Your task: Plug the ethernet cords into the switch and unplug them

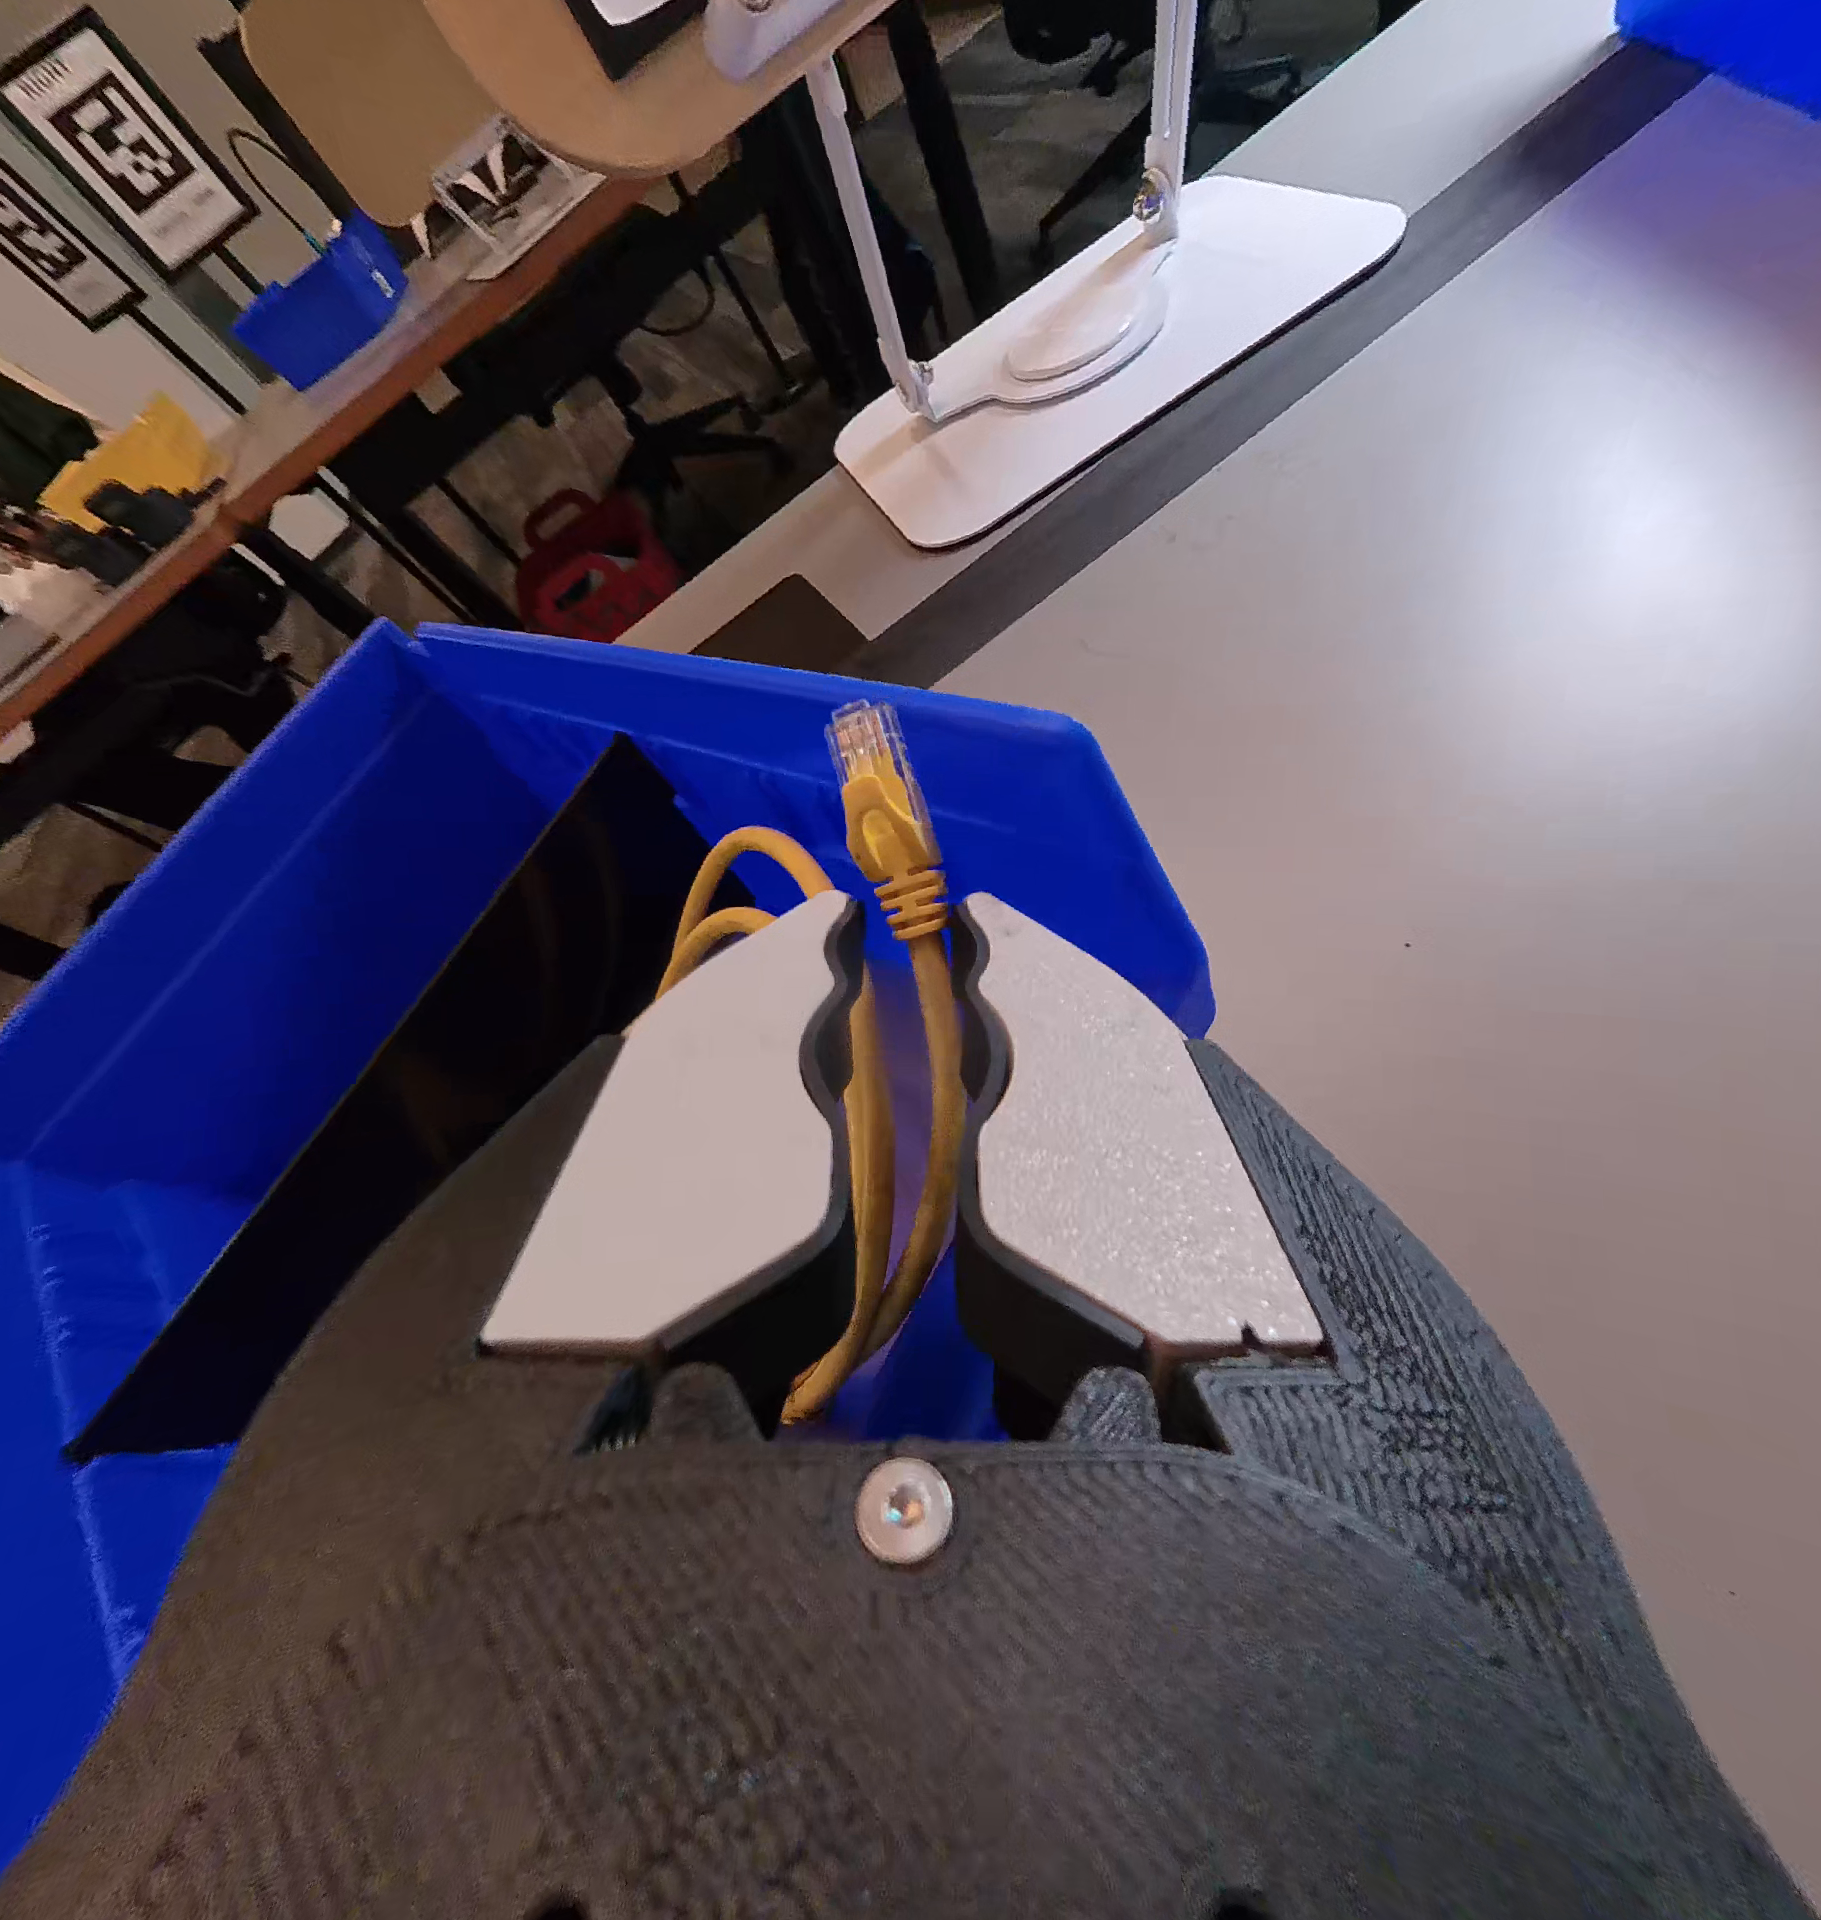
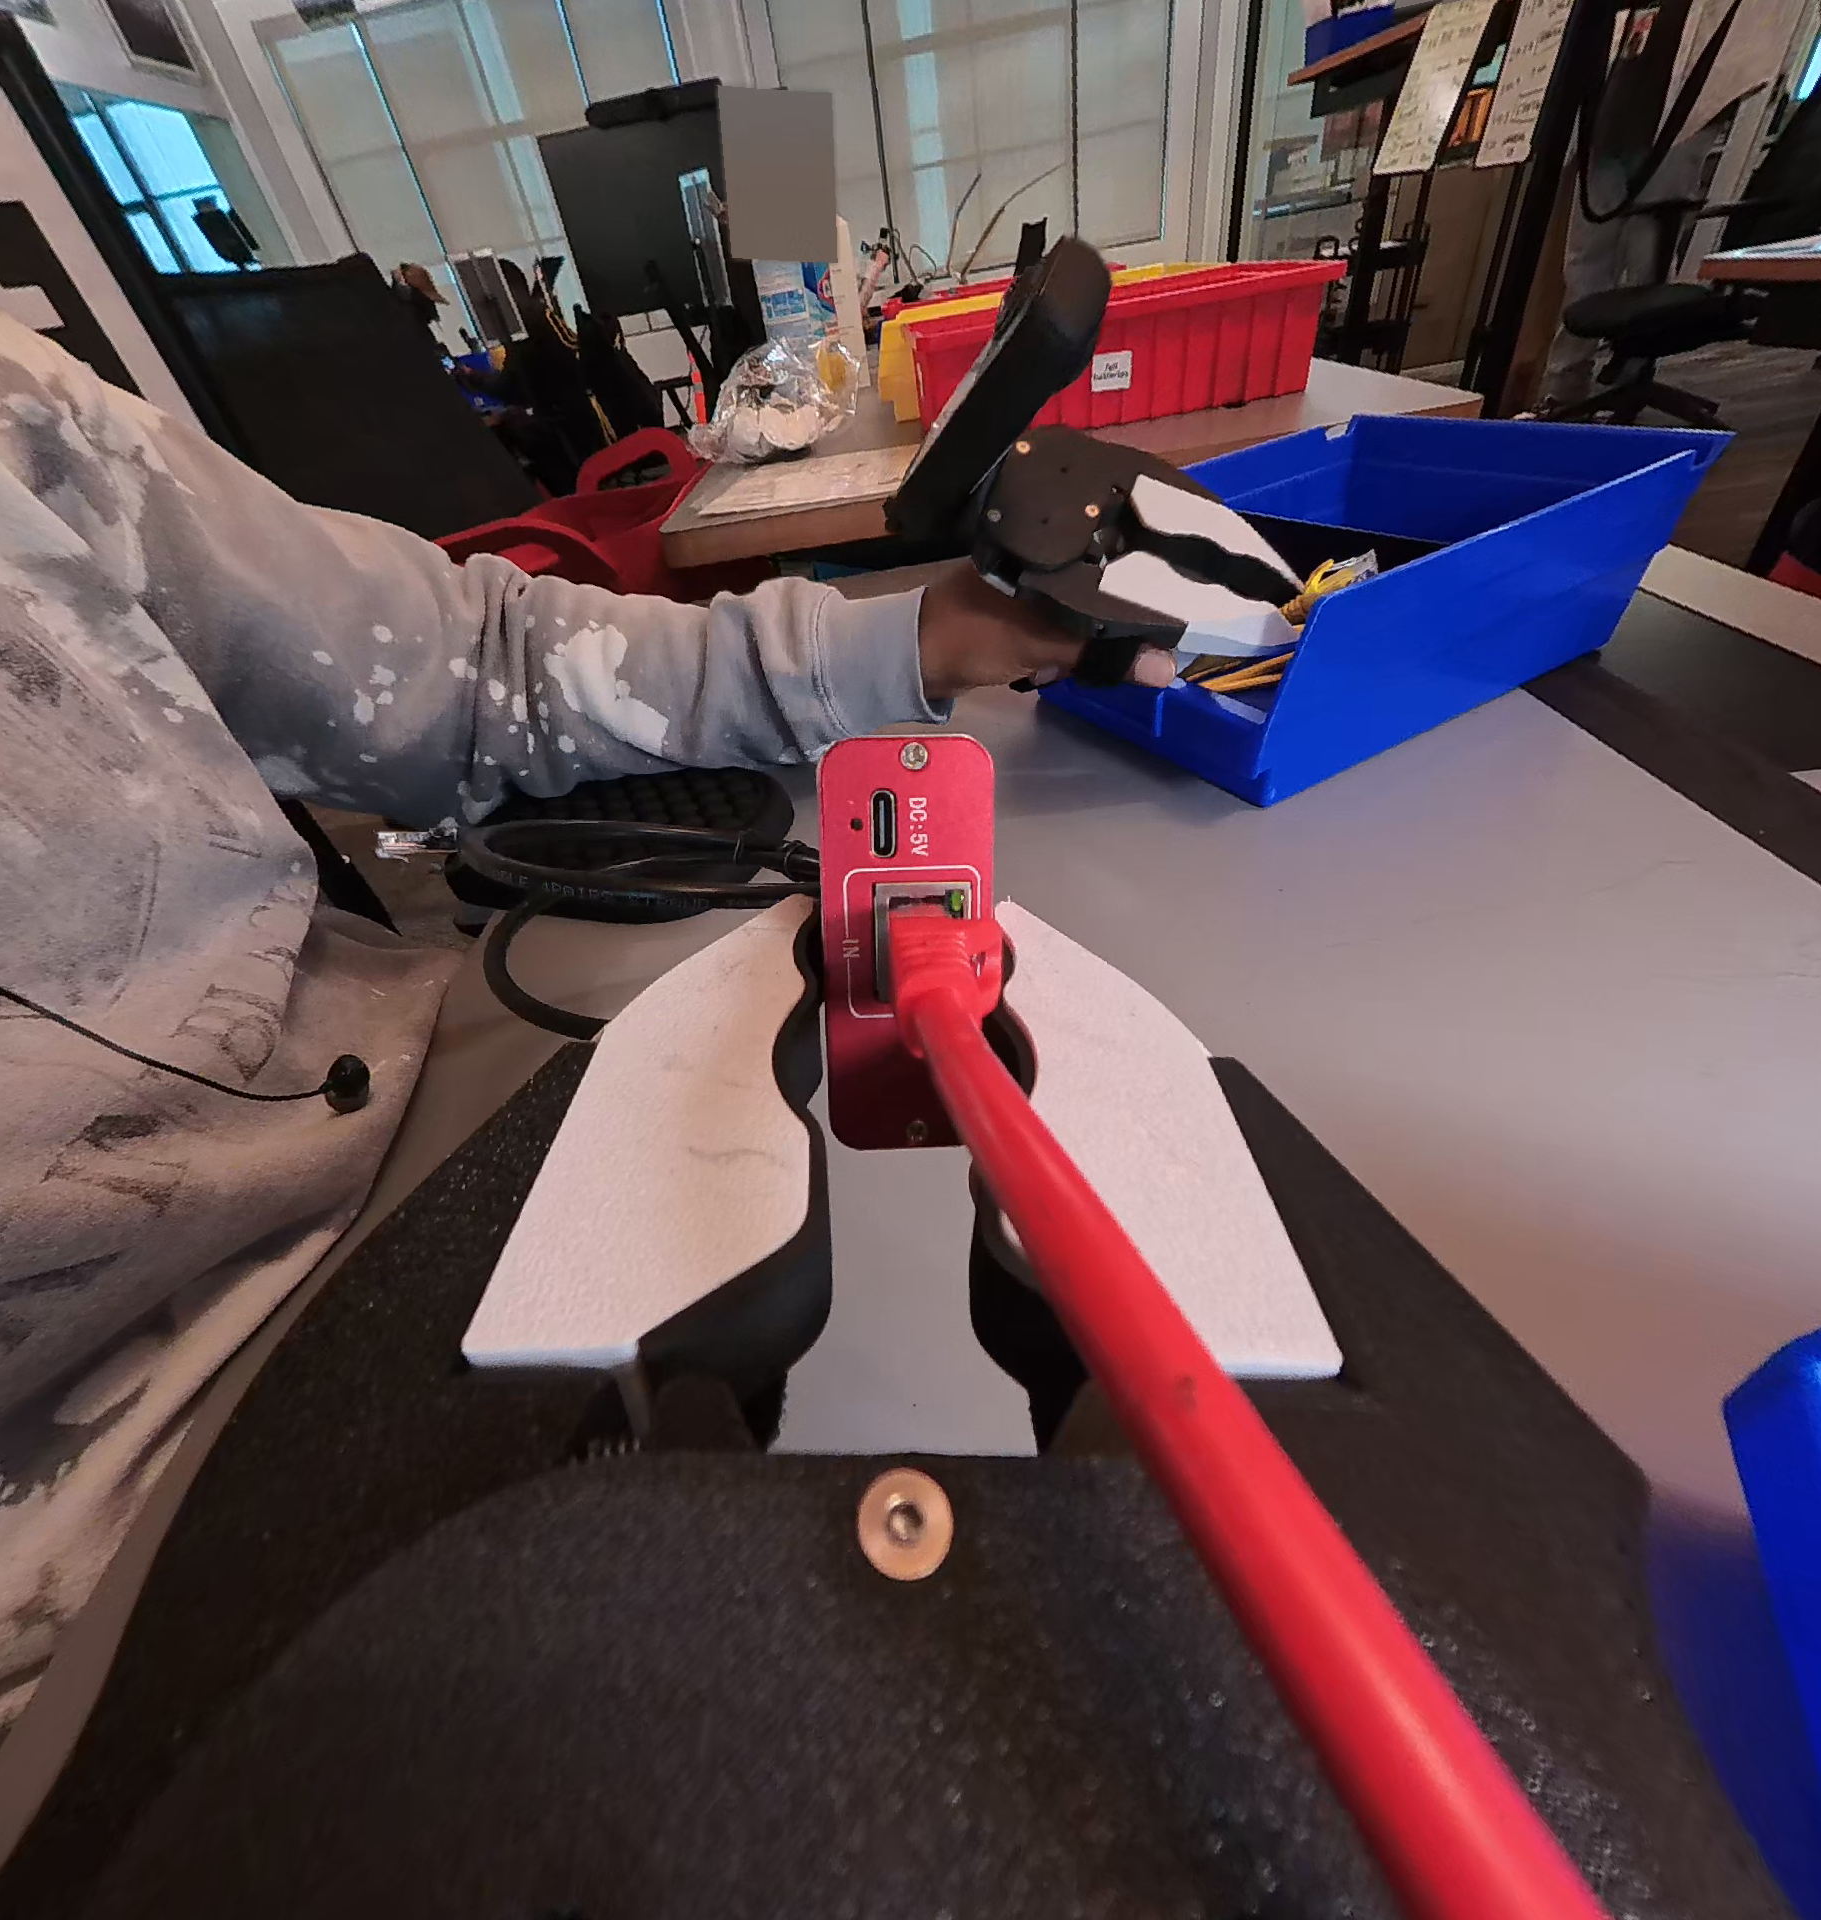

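Observation:
My left gripper (image 1: 906, 914) is shut on a yellow ethernet cord (image 1: 921, 1039) just behind its clear plug (image 1: 870, 748), which points up over the blue bin (image 1: 262, 935). More yellow cord loops inside the bin. My right gripper (image 2: 906, 935) is shut on a red switch (image 2: 901, 810) standing upright on the grey table. A red ethernet cord (image 2: 1145, 1299) is plugged into the switch's port, with a green light lit beside it. The left gripper also shows in the right wrist view (image 2: 1270, 613), at the blue bin (image 2: 1457, 613), held by a hand in a grey sleeve.
A white lamp base (image 1: 1124, 364) stands on the far table strip. A coiled black cord (image 2: 615, 862) with a clear plug lies left of the switch. Another blue bin corner (image 2: 1810, 1558) is at the right. Red bins (image 2: 1145, 332) sit on a table behind.

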The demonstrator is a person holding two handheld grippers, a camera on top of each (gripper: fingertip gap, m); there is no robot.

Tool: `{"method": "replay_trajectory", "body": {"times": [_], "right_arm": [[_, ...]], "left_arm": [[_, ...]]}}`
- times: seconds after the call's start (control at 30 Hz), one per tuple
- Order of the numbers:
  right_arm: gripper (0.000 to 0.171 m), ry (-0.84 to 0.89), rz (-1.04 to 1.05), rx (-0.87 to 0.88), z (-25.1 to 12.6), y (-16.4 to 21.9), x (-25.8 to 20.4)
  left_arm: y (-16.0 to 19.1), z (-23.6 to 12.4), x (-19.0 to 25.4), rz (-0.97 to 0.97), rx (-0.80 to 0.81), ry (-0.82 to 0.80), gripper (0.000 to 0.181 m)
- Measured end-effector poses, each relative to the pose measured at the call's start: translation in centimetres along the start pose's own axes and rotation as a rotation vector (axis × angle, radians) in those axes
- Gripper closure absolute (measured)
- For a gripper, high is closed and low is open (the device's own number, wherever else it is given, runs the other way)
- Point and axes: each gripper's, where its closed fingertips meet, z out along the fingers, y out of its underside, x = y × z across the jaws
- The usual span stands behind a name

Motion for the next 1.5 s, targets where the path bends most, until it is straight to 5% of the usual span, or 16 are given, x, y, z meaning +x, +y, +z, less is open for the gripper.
{"method": "replay_trajectory", "body": {"times": [0.33,0.5,0.67,0.83,1.1,1.27,1.5], "right_arm": [[0.145,0.017,-0.014,0.01,-0.2,-0.4,0.1],[0.145,0.016,-0.014,0.041,-0.4,-0.9,0.1],[0.145,-0.013,-0.015,0.088,-0.8,-1.5,-0.2],[0.145,-0.147,-0.026,0.129,-1.3,-2.2,-2.2],[0.145,-0.24,-0.071,0.114,-2.2,-2.5,-4.1],[0.145,-0.249,-0.032,0.099,-2.4,-2.0,-3.7],[0.145,-0.282,0.03,0.063,-1.9,-0.5,-3.2]], "left_arm": [[-1.1,-1.6,-2.0,0.123,0.047,-0.038,0.169],[-6.0,-6.2,-7.4,0.06,0.134,-0.005,0.169],[-11.9,-11.8,-9.0,0.029,0.157,0.217,0.17],[-15.0,-16.4,-0.7,-0.064,0.136,0.783,0.17],[-10.6,-18.1,18.0,-0.341,-0.073,1.613,0.17],[-11.0,-18.9,22.8,-0.382,-0.1,1.837,0.17],[-10.6,-17.9,25.0,-0.386,-0.199,1.883,0.17]]}}
